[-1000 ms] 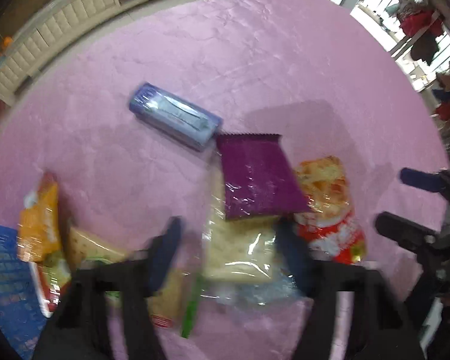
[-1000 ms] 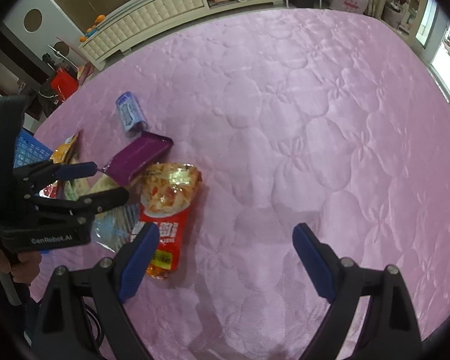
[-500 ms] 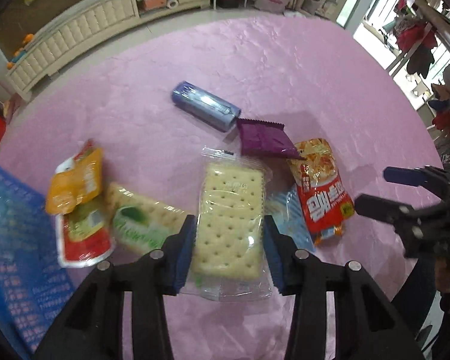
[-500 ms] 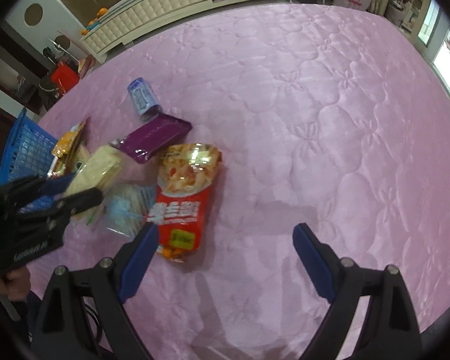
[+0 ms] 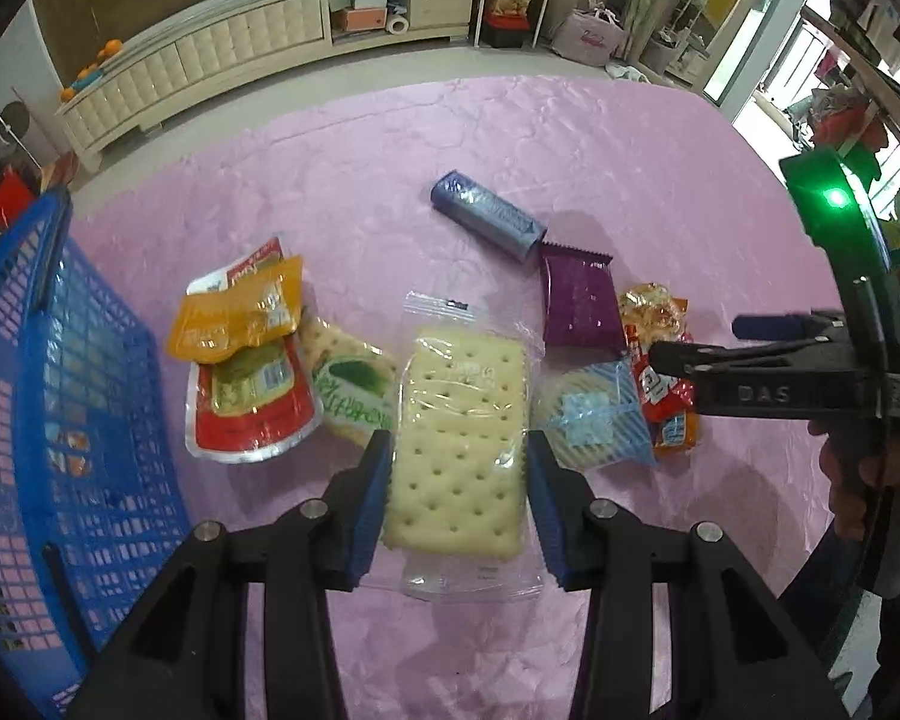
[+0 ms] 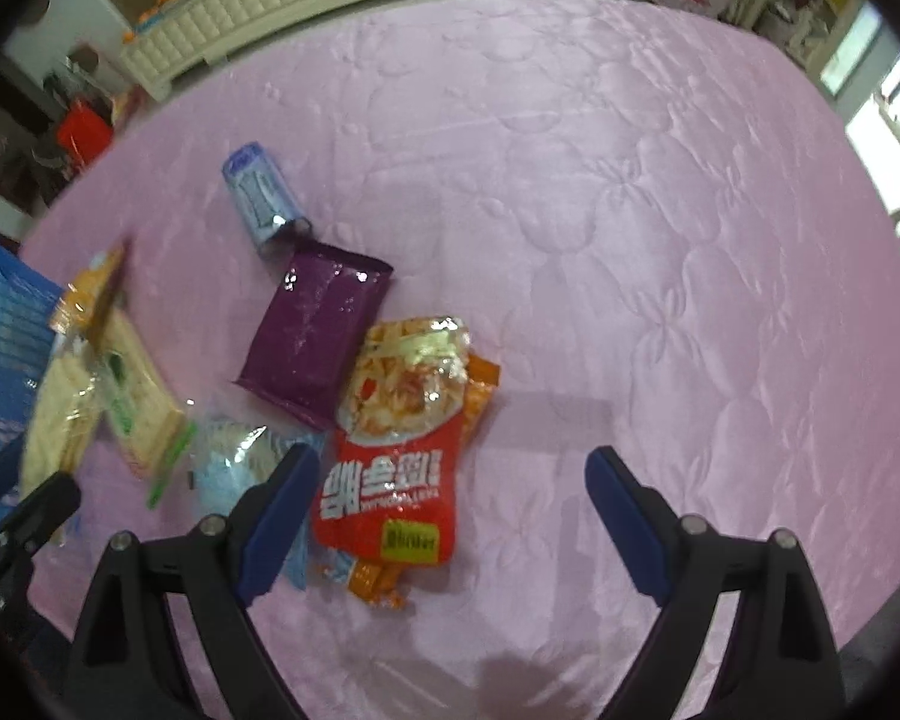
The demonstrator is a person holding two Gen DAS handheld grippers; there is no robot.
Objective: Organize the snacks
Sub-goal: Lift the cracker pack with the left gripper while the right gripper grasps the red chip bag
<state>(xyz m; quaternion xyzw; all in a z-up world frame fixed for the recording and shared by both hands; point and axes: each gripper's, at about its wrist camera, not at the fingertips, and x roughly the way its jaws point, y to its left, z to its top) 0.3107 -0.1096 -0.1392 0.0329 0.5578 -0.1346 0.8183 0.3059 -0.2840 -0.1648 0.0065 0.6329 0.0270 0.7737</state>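
My left gripper [image 5: 457,498] is shut on a clear-wrapped cracker pack [image 5: 459,438] and holds it above the pink cloth. Below lie a red-and-yellow pouch [image 5: 246,372], a green-label cracker pack [image 5: 348,384], a pale blue wafer pack [image 5: 597,420], a purple packet [image 5: 579,306], a blue tube [image 5: 486,216] and a red noodle bag [image 6: 396,450]. A blue basket [image 5: 36,420] stands at the left. My right gripper [image 6: 450,492] is open and empty, low over the red noodle bag's near end; it also shows in the left wrist view [image 5: 768,342].
The pink quilted cloth [image 6: 660,240] covers the whole surface, bare on its right half. A cream cabinet [image 5: 222,42] and shelves with boxes stand beyond the far edge. Clothes racks are at the far right.
My left gripper closed on the cracker pack and lifted it back and up, so the basket came into view. My right gripper moved left and closer to the red noodle bag.
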